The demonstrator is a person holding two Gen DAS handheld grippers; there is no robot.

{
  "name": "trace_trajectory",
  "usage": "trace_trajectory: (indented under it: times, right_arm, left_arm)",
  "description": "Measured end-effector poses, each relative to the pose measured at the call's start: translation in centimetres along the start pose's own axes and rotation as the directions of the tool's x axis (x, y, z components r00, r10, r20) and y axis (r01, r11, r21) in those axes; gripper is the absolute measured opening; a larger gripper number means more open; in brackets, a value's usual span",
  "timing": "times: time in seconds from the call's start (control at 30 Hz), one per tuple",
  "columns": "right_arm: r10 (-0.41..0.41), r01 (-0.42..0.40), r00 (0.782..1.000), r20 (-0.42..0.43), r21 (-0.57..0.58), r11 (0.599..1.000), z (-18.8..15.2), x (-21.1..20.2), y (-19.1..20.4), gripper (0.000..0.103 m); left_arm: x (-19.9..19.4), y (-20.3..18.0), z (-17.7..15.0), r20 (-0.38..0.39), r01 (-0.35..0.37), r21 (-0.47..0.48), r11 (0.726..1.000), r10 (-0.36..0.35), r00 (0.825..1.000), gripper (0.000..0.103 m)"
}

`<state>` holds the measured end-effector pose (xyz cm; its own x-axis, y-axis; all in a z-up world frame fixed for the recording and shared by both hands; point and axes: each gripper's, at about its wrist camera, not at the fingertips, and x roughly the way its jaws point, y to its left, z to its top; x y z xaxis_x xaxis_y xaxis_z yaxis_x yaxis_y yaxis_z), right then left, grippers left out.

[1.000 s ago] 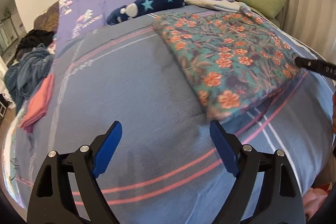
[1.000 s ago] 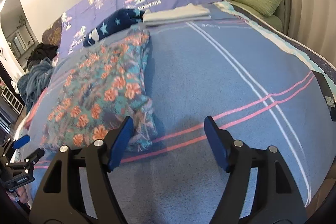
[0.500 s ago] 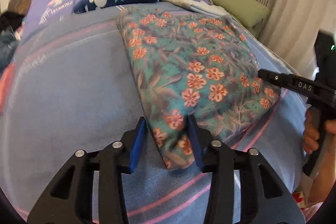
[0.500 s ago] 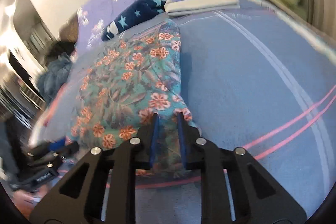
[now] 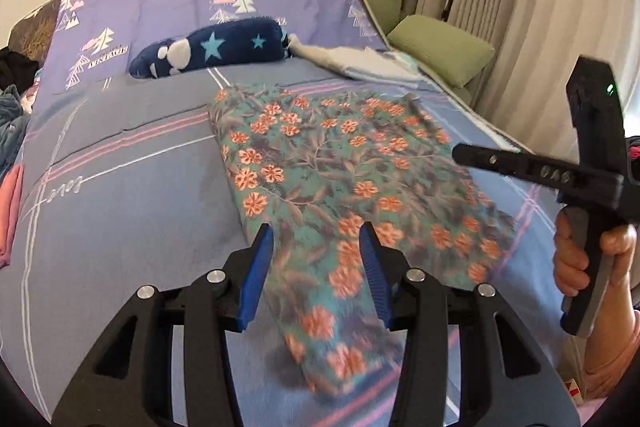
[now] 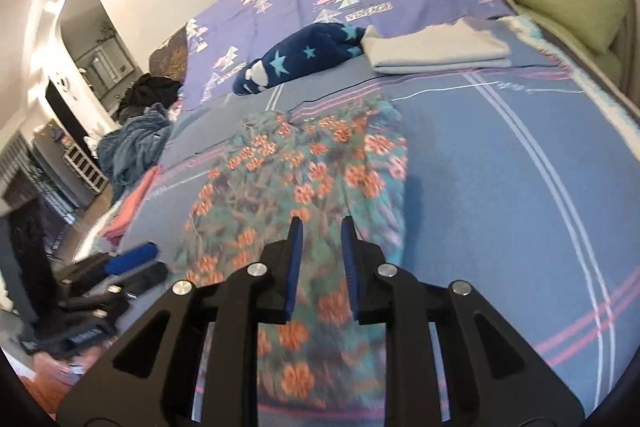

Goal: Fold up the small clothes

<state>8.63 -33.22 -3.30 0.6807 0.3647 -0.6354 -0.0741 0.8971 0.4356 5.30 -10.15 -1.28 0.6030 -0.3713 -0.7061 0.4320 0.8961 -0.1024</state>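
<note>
A teal floral garment (image 5: 344,167) with orange flowers lies on the blue striped bedspread (image 5: 120,195). My left gripper (image 5: 318,255) is shut on its near left corner, and the cloth hangs lifted between the blue pads. My right gripper (image 6: 319,255) is shut on the near right corner of the same garment (image 6: 288,187), which rises off the bed toward the fingers. The right gripper also shows in the left wrist view (image 5: 560,175), held by a hand. The left gripper shows at the lower left of the right wrist view (image 6: 120,267).
A navy star-print item (image 5: 208,49) and folded white cloth (image 6: 436,49) lie at the head of the bed. Green cushions (image 5: 440,47) sit on the right. A pink folded garment (image 5: 10,203) and a blue clothes pile (image 6: 132,147) lie on the left.
Both grippers closed on the garment's near corners within the last second and have since lifted them off the bed toward me. The near edge now hangs from the fingers.
</note>
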Motion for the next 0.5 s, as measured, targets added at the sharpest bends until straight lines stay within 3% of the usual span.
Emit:
trace_trajectory:
  times: [0.07, 0.1, 0.13, 0.2, 0.3, 0.5]
  right_arm:
    - [-0.088, 0.09, 0.995, -0.046, 0.036, 0.995, -0.1, 1.9, -1.6, 0.025]
    - [-0.085, 0.089, 0.994, -0.062, 0.062, 0.994, -0.3, 2.5, -2.5, 0.026]
    - [-0.033, 0.038, 0.998, -0.053, 0.105, 0.994, -0.4, 2.4, -3.4, 0.027]
    - [-0.014, 0.019, 0.999, -0.047, 0.109, 0.994, 0.1, 1.6, -3.7, 0.026]
    - [-0.029, 0.029, 1.0, -0.008, 0.071, 0.997, 1.0, 0.8, -3.3, 0.03]
    - [0.119, -0.119, 0.993, 0.011, 0.031, 0.992, 4.5, 1.9, -2.6, 0.033]
  left_arm:
    - [2.4, 0.8, -0.2, -0.074, -0.045, -0.026, 0.999, 0.043, 0.996, 0.051]
    - [3.4, 1.4, -0.5, -0.099, -0.058, -0.047, 0.997, 0.053, 0.994, 0.063]
    - [3.7, 2.1, -0.7, -0.099, -0.05, -0.077, 0.996, 0.043, 0.994, 0.067]
    - [3.4, 3.0, -0.8, -0.092, -0.009, -0.119, 0.993, -0.002, 0.996, 0.067]
    - [2.4, 3.4, -0.1, -0.072, -0.013, -0.09, 0.996, 0.007, 0.997, 0.066]
    - [1.8, 4.7, 3.4, 0.023, -0.014, -0.104, 0.995, 0.016, 1.0, 0.066]
